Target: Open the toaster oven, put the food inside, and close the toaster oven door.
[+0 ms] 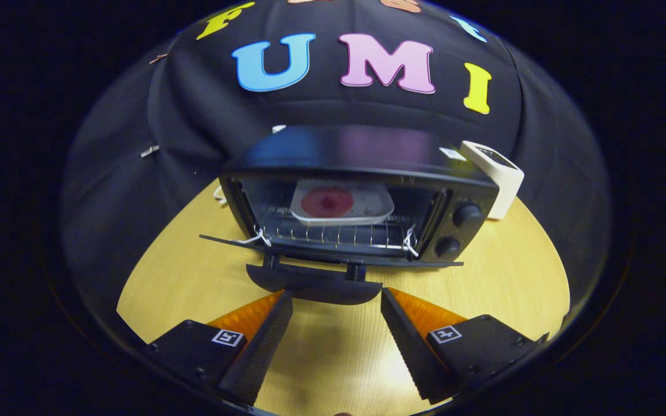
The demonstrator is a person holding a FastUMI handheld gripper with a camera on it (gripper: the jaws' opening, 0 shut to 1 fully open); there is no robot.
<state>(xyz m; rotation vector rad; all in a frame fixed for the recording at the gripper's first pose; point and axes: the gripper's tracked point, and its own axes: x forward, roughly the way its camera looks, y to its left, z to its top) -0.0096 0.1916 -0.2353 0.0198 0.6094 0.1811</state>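
Fingers (336,300): I see mine spread wide with nothing between them, only bare tabletop showing in the gap; the tips sit just short of the door handle, one on each side of it.
Tabletop (500,289): light wood, carrying the oven and the white box; it runs under my fingers.
Handle (314,287): a dark curved bar on the outer edge of the door, just ahead of my tips and apart from them as far as I can tell.
Door (333,257): folded down flat and fully open, reaching toward me from the oven's front.
Oven (362,190): a black toaster oven standing beyond the door, two round knobs (459,230) stacked on its right panel.
Rack (333,234): wire, inside the open cavity, with white ties at its front corners.
Food (327,202): a reddish round patch on a pale tray (376,202), resting on the rack inside the oven.
White box (498,173): stands just beside the oven's right rear corner.
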